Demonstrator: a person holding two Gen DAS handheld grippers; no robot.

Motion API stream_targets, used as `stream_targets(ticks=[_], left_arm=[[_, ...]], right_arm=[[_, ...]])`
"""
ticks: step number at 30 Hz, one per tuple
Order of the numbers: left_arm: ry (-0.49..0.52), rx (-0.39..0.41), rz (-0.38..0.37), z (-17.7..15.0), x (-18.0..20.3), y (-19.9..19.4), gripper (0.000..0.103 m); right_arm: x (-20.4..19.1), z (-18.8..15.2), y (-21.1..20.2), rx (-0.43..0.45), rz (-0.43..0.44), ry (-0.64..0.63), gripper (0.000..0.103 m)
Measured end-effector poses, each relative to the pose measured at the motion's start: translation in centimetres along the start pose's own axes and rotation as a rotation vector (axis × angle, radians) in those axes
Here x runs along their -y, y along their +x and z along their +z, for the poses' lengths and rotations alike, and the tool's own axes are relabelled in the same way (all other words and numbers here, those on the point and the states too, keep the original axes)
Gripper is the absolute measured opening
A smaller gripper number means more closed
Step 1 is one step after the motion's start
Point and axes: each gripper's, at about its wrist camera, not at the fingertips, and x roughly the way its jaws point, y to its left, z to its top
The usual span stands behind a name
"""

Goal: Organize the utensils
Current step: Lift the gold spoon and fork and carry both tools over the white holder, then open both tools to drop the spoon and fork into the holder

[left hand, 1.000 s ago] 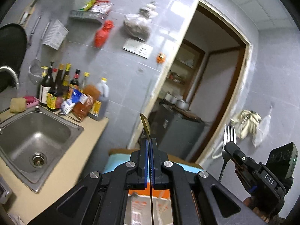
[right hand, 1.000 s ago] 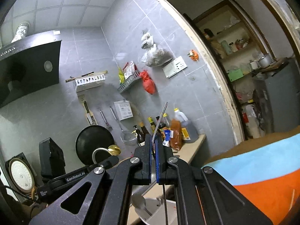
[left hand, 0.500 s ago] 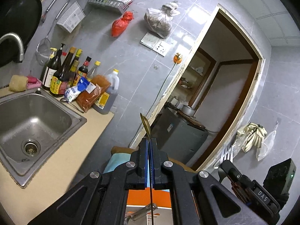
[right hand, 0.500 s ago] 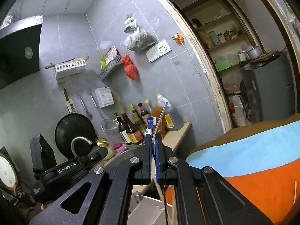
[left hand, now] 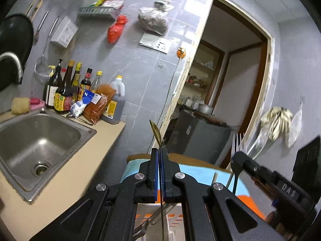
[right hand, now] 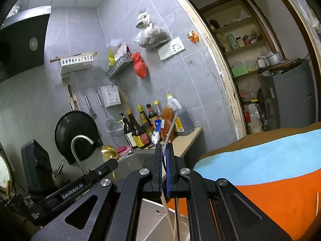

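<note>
Utensils are not yet stowed: a gold spoon (left hand: pixel 155 129) is clamped upright in the left gripper (left hand: pixel 159 152), a fork (right hand: pixel 172 125) in the right gripper (right hand: pixel 164 147), both above a metal tray (right hand: pixel 152 217).

Dim, even indoor light; glare on the tiled wall (left hand: pixel 188 2) beside the doorway (left hand: pixel 236 76). Fisheye bending and black corners; slight blur towards the edges.

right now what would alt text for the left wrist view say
The left hand-held gripper is shut on a gold spoon, bowl pointing up, beside a kitchen counter with a steel sink and sauce bottles. At right, the right hand-held gripper holds a fork upright, tines up.
</note>
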Motion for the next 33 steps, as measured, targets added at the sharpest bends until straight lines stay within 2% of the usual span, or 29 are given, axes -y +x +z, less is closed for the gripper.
stream_targets(ticks=[4,8,10,12,13,14,15,19,21,22,24,26,30,33], left_arm=[[0.03,-0.026,0.01,-0.2,0.2,-0.4,0.003],[0.027,-0.087,0.025,0.1,-0.3,-0.5,0.003],[0.024,-0.122,0.043,0.4,-0.3,-0.6,0.009],[0.016,-0.137,0.049,0.6,-0.4,-0.8,0.036],[0.007,-0.127,0.046,0.7,-0.5,-1.1,0.044],[-0.006,-0.116,0.05,0.8,-0.5,-1.5,0.054],[-0.016,-0.119,0.054,1.0,-0.6,-1.7,0.056],[-0.003,-0.148,0.054,1.7,0.2,-2.4,0.057],[0.025,-0.149,0.045,2.1,1.1,-2.9,0.067],[0.04,-0.149,0.042,2.3,1.6,-3.2,0.071],[0.061,-0.144,0.033,2.7,2.5,-3.9,0.078],[0.08,-0.141,0.019,2.9,3.6,-4.5,0.083],[0.114,-0.127,-0.003,2.9,6.1,-5.7,0.096],[0.122,-0.117,-0.022,2.3,8.0,-6.5,0.101]], right_arm=[[0.0,-0.4,-0.3,-0.019,-0.005,0.003,0.003],[-0.1,-0.8,-0.7,-0.06,-0.012,0.001,0.004],[-0.2,-0.9,-1.0,-0.085,-0.016,-0.006,0.005],[-0.3,-1.0,-1.6,-0.103,-0.022,-0.006,0.013],[-0.3,-1.0,-1.9,-0.107,-0.025,-0.002,0.017],[-0.3,-1.0,-2.2,-0.107,-0.031,0.004,0.026],[-0.3,-0.9,-2.6,-0.103,-0.039,0.011,0.029],[-0.1,-0.3,-4.8,-0.083,-0.089,0.038,0.029],[-0.4,0.3,-6.3,-0.065,-0.124,0.014,0.031],[-0.5,0.6,-6.9,-0.06,-0.147,0.002,0.034],[-0.6,1.1,-8.5,-0.044,-0.193,-0.015,0.051],[-0.6,1.8,-9.9,-0.028,-0.229,-0.023,0.055],[-0.5,2.8,-13.1,-0.004,-0.357,-0.056,0.073],[-0.2,3.5,-15.3,0.019,-0.442,-0.066,0.08]])
